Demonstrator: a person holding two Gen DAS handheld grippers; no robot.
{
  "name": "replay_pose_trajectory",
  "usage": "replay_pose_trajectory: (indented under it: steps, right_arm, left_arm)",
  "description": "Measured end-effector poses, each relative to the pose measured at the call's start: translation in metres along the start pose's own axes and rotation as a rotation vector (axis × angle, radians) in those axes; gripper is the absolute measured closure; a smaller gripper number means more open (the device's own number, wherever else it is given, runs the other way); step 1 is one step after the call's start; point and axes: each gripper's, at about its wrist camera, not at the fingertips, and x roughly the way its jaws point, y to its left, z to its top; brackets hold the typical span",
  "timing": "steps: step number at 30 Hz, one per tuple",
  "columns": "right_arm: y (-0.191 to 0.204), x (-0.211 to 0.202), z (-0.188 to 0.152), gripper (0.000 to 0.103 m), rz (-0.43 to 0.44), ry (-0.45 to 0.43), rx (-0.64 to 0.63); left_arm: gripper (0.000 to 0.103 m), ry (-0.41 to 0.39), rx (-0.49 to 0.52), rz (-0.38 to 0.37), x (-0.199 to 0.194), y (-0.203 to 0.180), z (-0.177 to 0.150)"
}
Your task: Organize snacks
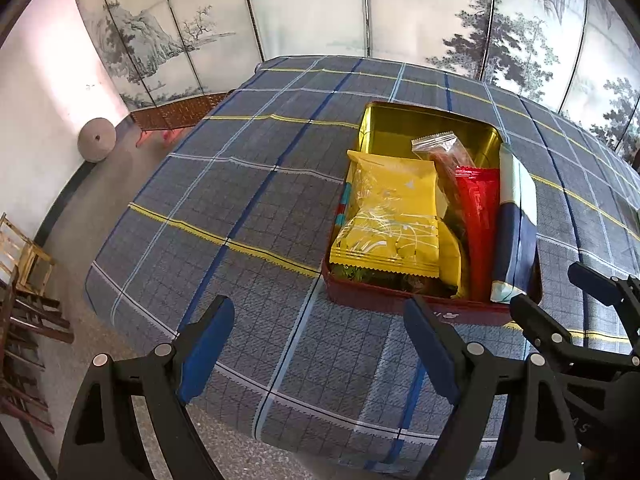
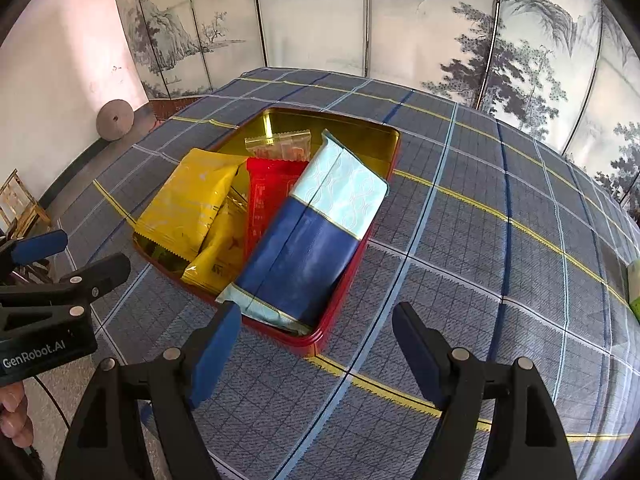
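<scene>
We find a plaid tablecloth (image 2: 480,264) covering the table. On it sits a red tin (image 2: 340,312) holding snacks: a blue packet (image 2: 304,256) at right, a yellow packet (image 2: 188,204) at left, a red packet (image 2: 268,196) between. The left gripper (image 1: 320,344) and right gripper (image 2: 316,352) hover near the tin, jaws wide apart, holding nothing.

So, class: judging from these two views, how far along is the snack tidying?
Done: the yellow packet, red packet and blue packet lie in the red tin. In hand: nothing; left gripper and right gripper are open. Left: a green item at the cloth's edge.
</scene>
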Motion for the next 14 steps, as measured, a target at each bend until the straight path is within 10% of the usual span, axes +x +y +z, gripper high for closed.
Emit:
replay_pose_trajectory:
  steps: [14]
  right_arm:
    - [0.0015,0.0008,-0.0002,0.023,-0.006,0.002,0.000]
  left_arm:
    - [0.019,0.000,0.002,-0.023,-0.0016,0.0002,0.0005]
